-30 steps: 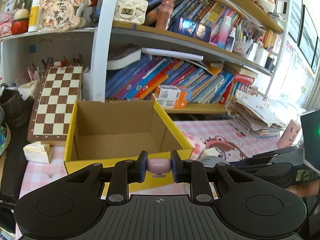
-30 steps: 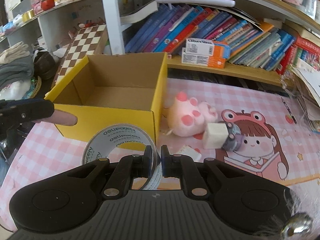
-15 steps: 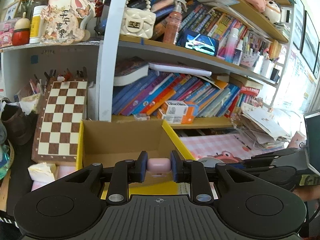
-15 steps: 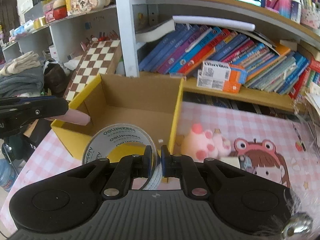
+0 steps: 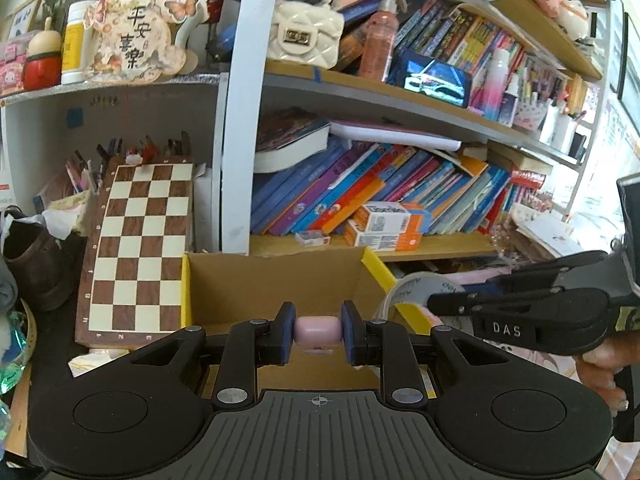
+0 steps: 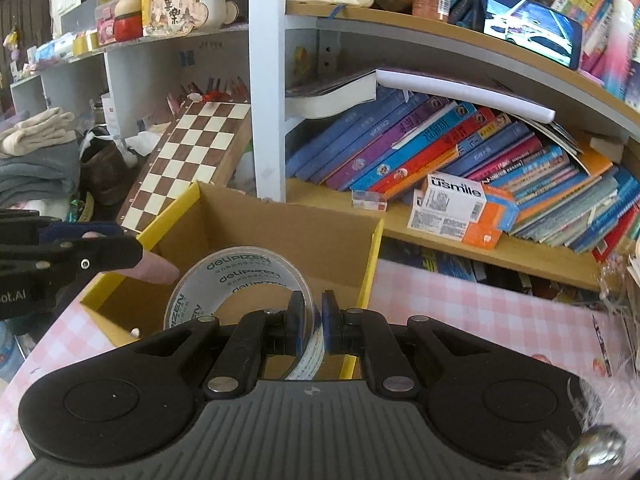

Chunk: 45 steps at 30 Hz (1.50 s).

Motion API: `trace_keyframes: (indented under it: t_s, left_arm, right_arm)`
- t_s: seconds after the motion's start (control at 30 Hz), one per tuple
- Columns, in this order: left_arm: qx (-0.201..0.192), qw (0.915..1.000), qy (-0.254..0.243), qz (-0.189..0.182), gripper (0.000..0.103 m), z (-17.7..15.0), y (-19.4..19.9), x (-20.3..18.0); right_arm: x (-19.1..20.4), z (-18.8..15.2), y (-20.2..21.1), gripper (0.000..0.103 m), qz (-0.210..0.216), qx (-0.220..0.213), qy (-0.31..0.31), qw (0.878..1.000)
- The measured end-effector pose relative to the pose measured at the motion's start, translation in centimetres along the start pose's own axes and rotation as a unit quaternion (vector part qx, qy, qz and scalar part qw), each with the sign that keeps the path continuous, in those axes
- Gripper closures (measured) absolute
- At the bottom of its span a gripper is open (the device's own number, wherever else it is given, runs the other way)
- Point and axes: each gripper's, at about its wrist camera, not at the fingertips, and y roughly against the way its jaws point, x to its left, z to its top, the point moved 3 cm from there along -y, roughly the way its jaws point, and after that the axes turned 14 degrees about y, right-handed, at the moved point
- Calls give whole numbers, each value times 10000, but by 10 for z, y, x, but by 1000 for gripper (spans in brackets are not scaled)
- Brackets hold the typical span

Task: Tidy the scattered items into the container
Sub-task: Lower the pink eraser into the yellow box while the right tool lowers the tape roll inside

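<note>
tape roll (image 6: pixel 240 280) lettering shows only from right wrist.

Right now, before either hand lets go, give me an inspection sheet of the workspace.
Surface: pink checked tablecloth, bare where visible.
Job's things: yellow cardboard box open, nothing seen inside; pink case; tape roll.
Clutter: chessboard leaning behind the box; orange and white cartons on the shelf.
Grippers: left gripper jaws shut on the pink case; right gripper jaws shut on the tape roll's wall; both over the box.
Cables: nothing seen.
Surroundings: crowded bookshelves, folded clothes off to the left.
</note>
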Motion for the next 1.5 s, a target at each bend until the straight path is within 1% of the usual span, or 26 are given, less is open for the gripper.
trace_keyframes:
  t_s: [0.33, 0.67, 0.87, 1.1, 1.5]
  left_arm:
    - [150, 9998, 55, 126, 80, 3, -29, 11]
    - [450, 9985, -49, 304, 80, -8, -56, 20]
    - [568, 9975, -136, 389, 80, -14, -65, 23]
    - [706, 9964, -82, 470, 80, -21, -74, 30]
    - [823, 9948, -229, 549, 80, -29, -83, 31]
  right_arm:
    - [0, 10, -35, 94, 30, 157, 205, 9997]
    - [6, 8, -67, 94, 137, 363, 443, 9983]
    - [11, 5, -81, 94, 226, 478, 551, 9971]
    - [18, 1, -93, 94, 370, 606, 619, 9956]
    - [24, -3, -111, 94, 511, 766, 701, 9933]
